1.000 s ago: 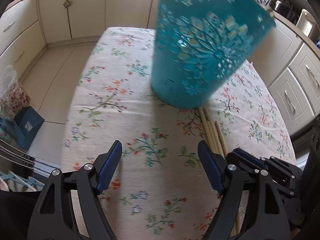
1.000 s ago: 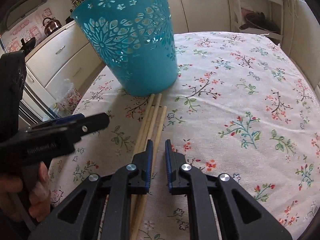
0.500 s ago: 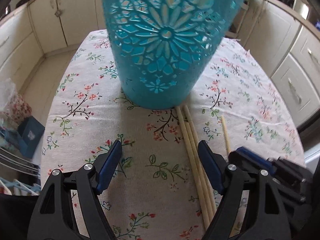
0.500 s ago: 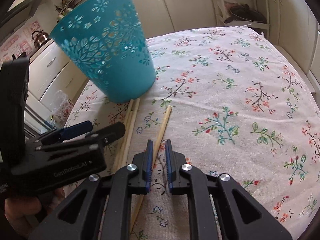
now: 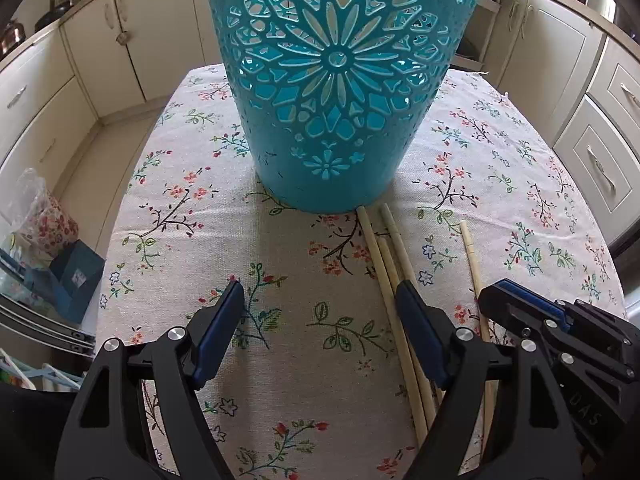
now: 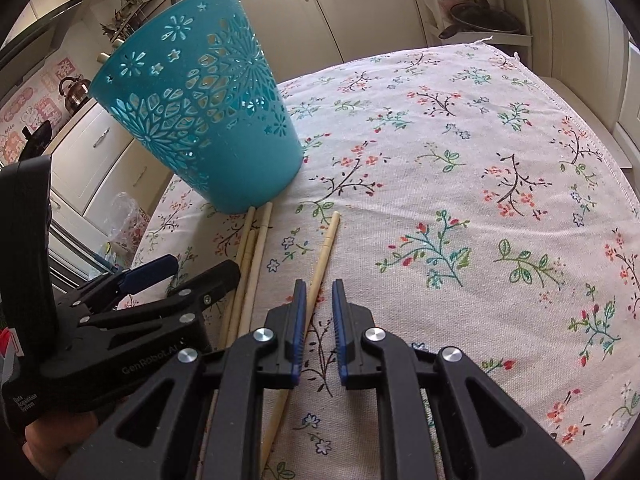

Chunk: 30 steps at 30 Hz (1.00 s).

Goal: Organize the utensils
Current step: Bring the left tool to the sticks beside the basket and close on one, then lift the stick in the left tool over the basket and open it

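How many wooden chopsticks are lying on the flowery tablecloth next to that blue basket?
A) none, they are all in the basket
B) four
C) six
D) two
B: three chopsticks lie bunched together near the foot of the teal basket, and a fourth chopstick lies apart on the tablecloth.

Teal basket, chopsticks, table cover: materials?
Teal basket: looks like moulded plastic, slightly glossy, with clean cut-out flower lattice. Chopsticks: pale, matte, probably bamboo or light wood; grain too fine to tell. Tablecloth: woven fabric, matte, coarse visible weave, stitched hem, printed flowers.
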Each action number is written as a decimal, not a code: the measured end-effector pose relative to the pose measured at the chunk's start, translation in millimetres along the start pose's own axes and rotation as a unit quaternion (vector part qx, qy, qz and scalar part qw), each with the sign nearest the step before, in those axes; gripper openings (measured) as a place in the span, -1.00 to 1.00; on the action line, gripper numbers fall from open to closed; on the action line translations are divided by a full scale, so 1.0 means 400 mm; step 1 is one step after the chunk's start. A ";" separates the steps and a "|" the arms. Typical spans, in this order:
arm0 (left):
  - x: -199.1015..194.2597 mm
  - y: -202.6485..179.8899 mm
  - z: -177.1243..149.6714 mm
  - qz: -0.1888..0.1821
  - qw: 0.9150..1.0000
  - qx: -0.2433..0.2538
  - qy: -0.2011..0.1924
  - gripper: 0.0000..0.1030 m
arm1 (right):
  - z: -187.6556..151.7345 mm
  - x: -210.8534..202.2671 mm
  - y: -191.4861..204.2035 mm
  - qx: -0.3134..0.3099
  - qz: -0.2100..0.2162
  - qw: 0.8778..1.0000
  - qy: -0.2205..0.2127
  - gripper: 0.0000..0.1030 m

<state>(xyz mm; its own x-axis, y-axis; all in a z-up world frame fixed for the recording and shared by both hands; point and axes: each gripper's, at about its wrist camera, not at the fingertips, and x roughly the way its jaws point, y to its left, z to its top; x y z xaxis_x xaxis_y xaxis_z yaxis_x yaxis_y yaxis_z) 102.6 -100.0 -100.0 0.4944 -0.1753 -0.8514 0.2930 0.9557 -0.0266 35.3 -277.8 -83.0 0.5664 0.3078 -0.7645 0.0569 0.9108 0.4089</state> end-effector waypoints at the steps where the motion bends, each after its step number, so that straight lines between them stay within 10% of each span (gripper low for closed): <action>1: 0.000 0.002 0.000 0.000 1.000 -0.001 0.000 0.44 | 0.001 -0.001 -0.001 0.000 0.000 1.000 0.000 -0.74; 11: 0.012 -0.019 0.006 0.018 1.000 0.022 -0.011 0.33 | 0.000 -0.002 0.002 -0.009 -0.004 1.000 -0.005 -0.70; 16: 0.004 -0.049 0.011 -0.008 0.998 0.068 -0.016 -0.87 | -0.002 0.004 0.021 -0.033 -0.016 0.999 -0.015 -0.62; 27: -0.025 0.044 -0.016 -0.021 0.999 -0.021 0.015 -0.87 | -0.011 0.010 0.049 -0.067 -0.020 0.998 -0.004 -0.84; 30: -0.007 0.027 0.008 0.003 1.000 0.001 0.015 -0.53 | -0.008 0.013 0.047 -0.063 -0.023 0.998 -0.009 -0.83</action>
<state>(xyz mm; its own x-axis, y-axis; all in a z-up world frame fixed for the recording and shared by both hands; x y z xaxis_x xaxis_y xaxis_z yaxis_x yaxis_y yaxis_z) 107.1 -89.9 -96.0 0.4717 -0.1628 -0.8666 0.2927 0.9560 -0.0202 36.7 -258.1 -81.0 0.5809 0.2613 -0.7708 -0.0211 0.9516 0.3067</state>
